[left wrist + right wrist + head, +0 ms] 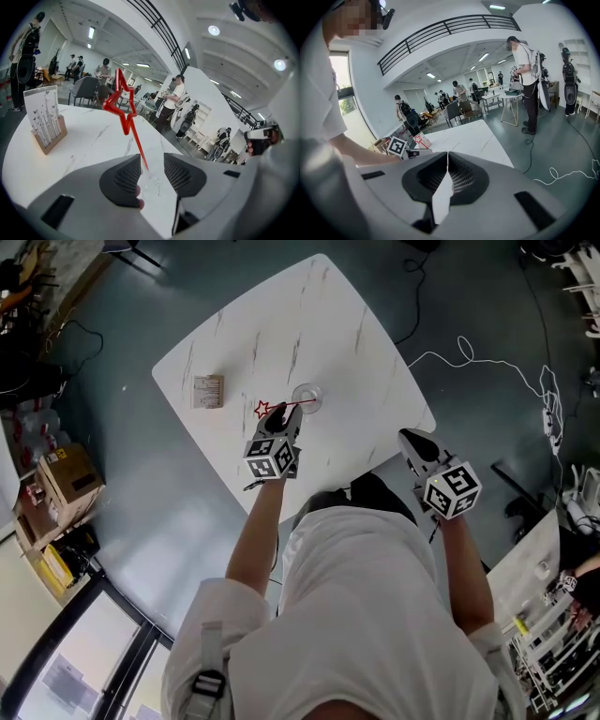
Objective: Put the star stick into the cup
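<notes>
The star stick [265, 409] is a thin red stick with a red outline star on top. It leans from the clear cup [307, 397] on the white marble table [356, 343] towards my left gripper [285, 415]. In the left gripper view the star stick [123, 107] rises out of the gap between the jaws, and its lower end sits in the faint clear cup [153, 182]. My left gripper [152, 159] is open, and neither pad touches the stick. My right gripper [416, 444] hangs off the table's near edge, shut and empty, as the right gripper [447, 154] view confirms.
A wooden card holder [207, 391] stands on the table left of the cup, and the card holder [47, 123] also shows in the left gripper view. A white cable [487, 362] lies on the floor at the right. Cardboard boxes [66, 479] stand at the left, and people are in the background.
</notes>
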The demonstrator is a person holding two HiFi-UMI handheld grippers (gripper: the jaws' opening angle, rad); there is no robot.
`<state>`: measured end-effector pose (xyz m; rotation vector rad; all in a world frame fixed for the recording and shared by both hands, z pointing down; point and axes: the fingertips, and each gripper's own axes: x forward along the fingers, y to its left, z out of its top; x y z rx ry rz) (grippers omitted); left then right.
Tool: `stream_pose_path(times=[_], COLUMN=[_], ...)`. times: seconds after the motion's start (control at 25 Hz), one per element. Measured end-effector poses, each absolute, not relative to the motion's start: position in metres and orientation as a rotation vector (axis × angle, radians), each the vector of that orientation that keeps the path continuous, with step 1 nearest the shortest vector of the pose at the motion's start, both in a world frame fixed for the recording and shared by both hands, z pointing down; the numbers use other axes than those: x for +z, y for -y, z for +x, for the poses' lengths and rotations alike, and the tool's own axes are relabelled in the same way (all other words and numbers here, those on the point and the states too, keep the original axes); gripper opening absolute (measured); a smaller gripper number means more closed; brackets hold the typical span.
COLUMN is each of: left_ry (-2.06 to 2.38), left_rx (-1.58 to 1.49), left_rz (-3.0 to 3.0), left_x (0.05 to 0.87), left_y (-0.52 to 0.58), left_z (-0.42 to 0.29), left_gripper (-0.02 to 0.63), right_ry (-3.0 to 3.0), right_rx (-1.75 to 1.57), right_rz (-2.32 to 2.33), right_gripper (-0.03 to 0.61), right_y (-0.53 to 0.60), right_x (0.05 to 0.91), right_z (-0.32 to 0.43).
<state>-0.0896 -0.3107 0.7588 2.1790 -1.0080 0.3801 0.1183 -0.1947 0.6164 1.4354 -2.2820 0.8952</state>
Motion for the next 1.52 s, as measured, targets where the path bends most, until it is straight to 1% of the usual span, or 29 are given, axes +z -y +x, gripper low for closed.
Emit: stream_pose_path(times=[0.56, 0.64, 0.8, 1.04, 1.52], left_ry=[1.002, 1.017, 1.069, 1.166, 1.323], left_rx=[0.417, 0.417, 0.407, 0.37, 0.173], left_rz=[2.188, 2.185, 2.196, 2.176, 2.151], left_x=[0.751, 0.745, 0.728, 0.7, 0.607], left_y=[0.276, 0.267, 0.253, 0.216, 0.125], left_z=[-0.104, -0.104, -0.101, -0.094, -0.09], left_gripper=[0.16, 0.142, 0.081, 0.017, 0.014], right_ry=[2.327, 2.338, 2.376, 2.427, 2.557], right_rx=[0.876, 0.867, 0.828, 0.768, 0.694], right_rz=[1.441, 1.435, 1.42, 1.343, 1.207], right_gripper=[0.026, 0.026, 0.026, 0.026, 0.026], right_y=[0.186, 0.184, 0.182, 0.162, 0.124], right_x=[0.608, 0.604, 0.593, 0.578, 0.549], right_z=[0.112, 0.115, 0.126, 0.142, 0.159])
